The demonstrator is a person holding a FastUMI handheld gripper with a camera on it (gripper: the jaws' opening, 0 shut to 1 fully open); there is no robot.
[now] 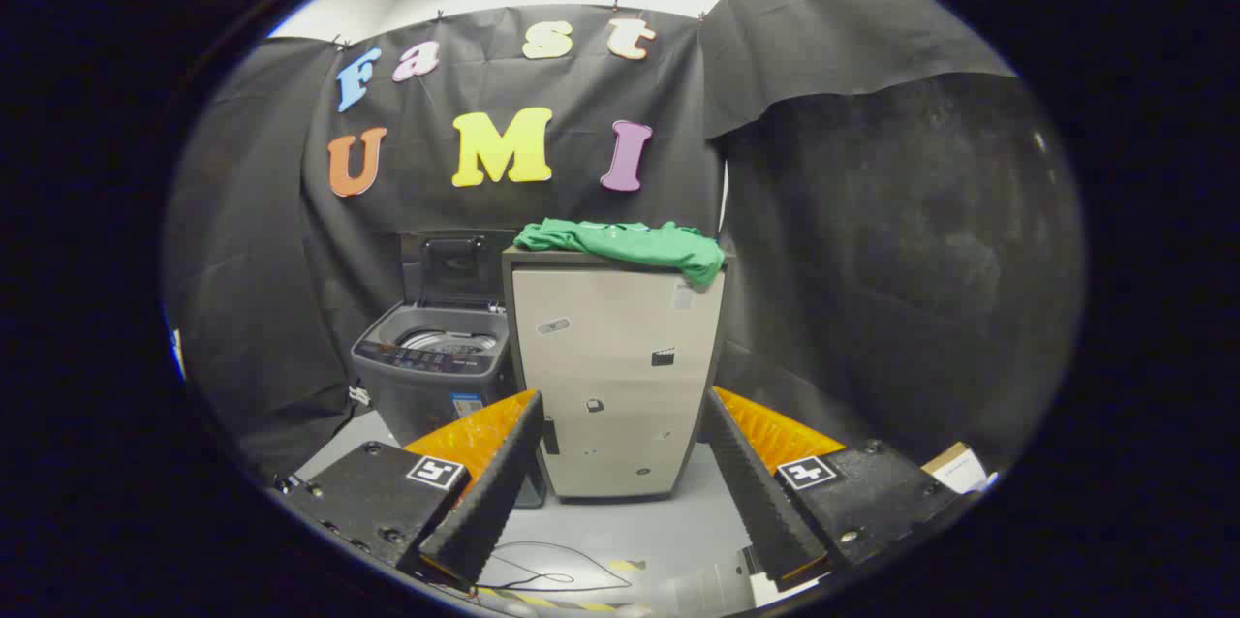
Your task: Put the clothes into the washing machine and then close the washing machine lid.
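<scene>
Presently the gripper (pixel 620 410) is released, fingers spread wide and holding nothing. Well beyond them stands a cabinet (pixel 618 376) with a green garment (pixel 630 245) draped on top. The washer (pixel 433 366) sits just beside the cabinet, lid (pixel 455 271) raised upright.

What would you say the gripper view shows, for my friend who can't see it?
A green shirt lies on top of a pale cabinet, with a washing machine beside it, its lid standing open. The gripper is open and holds nothing, its fingers spread apart well short of the cabinet.
</scene>
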